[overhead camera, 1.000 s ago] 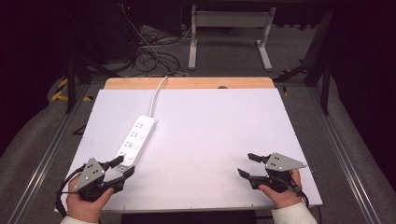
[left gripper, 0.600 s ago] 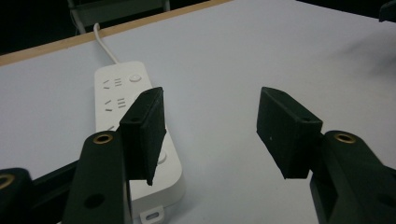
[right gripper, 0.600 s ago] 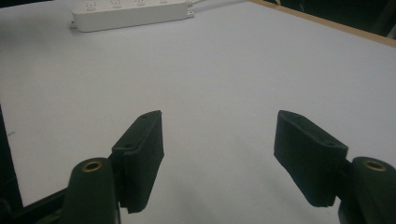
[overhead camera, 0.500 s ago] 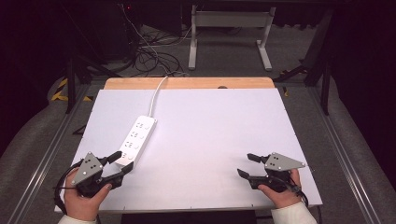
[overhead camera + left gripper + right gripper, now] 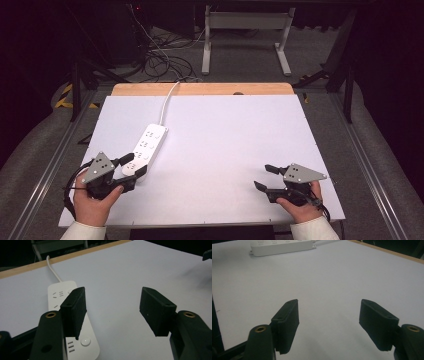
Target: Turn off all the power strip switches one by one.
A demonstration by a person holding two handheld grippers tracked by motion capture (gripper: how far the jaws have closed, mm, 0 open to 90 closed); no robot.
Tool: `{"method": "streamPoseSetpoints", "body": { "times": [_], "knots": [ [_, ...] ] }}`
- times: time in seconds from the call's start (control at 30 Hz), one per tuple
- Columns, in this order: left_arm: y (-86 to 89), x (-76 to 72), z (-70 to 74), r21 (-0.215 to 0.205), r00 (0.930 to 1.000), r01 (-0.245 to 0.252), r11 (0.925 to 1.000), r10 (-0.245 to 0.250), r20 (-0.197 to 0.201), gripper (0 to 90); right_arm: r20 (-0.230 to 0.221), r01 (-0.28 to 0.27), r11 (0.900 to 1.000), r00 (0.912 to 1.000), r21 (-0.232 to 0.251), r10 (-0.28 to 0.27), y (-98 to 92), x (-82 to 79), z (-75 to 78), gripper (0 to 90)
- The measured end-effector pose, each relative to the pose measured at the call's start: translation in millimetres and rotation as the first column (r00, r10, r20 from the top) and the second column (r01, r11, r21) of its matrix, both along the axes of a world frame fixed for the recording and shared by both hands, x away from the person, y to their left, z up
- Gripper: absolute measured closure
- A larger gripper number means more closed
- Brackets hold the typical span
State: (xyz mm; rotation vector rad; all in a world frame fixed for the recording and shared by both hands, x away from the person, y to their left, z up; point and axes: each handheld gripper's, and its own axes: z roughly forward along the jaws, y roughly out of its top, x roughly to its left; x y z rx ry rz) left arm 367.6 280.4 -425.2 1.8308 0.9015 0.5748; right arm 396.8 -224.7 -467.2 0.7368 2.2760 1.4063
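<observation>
White power strip [image 5: 146, 148] lying on the table [image 5: 225, 130], near end just beside left gripper [image 5: 134, 166]. Jaws just opened wider, spread, nothing between. Right gripper [image 5: 265, 177] well apart, likewise spread and empty.

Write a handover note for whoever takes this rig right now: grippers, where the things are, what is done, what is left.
Left gripper: jaws open and just been widening, nothing between them; it sits at the near end of the power strip, one jaw over the strip's edge in the left gripper view.
Right gripper: open, empty, resting low over the near right part of the white table, far from the strip.
Power strip: flat on the table's left half, nothing plugged in, its white cable running off the far edge.
Done: nothing that shows; the strip is not gripped.
Left: probably to take hold of or work on the strip.
</observation>
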Motion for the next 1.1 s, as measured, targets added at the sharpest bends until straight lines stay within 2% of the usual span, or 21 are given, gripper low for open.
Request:
{"method": "streamPoseSetpoints", "body": {
  "times": [0.23,0.57,0.73,0.83,0.93,1.03,1.07,1.1],
  "knots": [
    [-1.6,10.5,1.0,-0.010,1.0000,-0.008,0.9999,0.008,-0.003,38.7,-0.005,-0.007,1.000,1.0000,0.007,0.007,-0.3,0.0,0.0,31.0],
    [-0.7,29.4,0.1,0.005,0.9995,-0.030,0.9995,0.030,-0.013,38.7,-0.002,-0.011,1.000,0.9999,0.006,0.011,-0.4,0.1,-0.4,31.0],
    [-0.5,36.5,-2.0,0.010,0.9995,-0.029,0.9995,0.029,-0.013,41.7,0.001,-0.009,1.000,1.0000,0.006,0.009,-1.6,0.3,-0.1,31.1],
    [-0.3,39.6,-3.4,0.010,0.9999,-0.009,0.9999,0.009,-0.005,44.0,0.003,-0.007,1.000,1.0000,0.003,0.007,-2.2,0.3,-0.1,31.2],
    [0.3,41.2,-3.5,-0.003,0.9994,0.003,1.0000,-0.003,-0.033,49.6,0.003,-0.005,1.000,1.0000,0.008,0.005,-2.7,0.1,0.2,31.4],
    [1.7,43.0,-2.8,0.003,0.9986,0.005,1.0000,-0.005,-0.053,49.6,0.005,-0.003,1.000,1.0000,0.010,0.003,-3.0,0.1,0.4,31.5],
    [2.0,43.3,-2.5,-0.005,0.9975,0.003,1.0000,-0.003,-0.070,50.0,0.006,-0.003,1.000,1.0000,0.010,0.003,-3.0,0.0,0.5,31.5],
    [2.8,43.9,-2.3,-0.001,0.9976,0.003,1.0000,-0.003,-0.070,51.3,0.006,-0.003,1.000,1.0000,0.010,0.003,-2.9,0.0,0.5,31.5]
  ]
}}
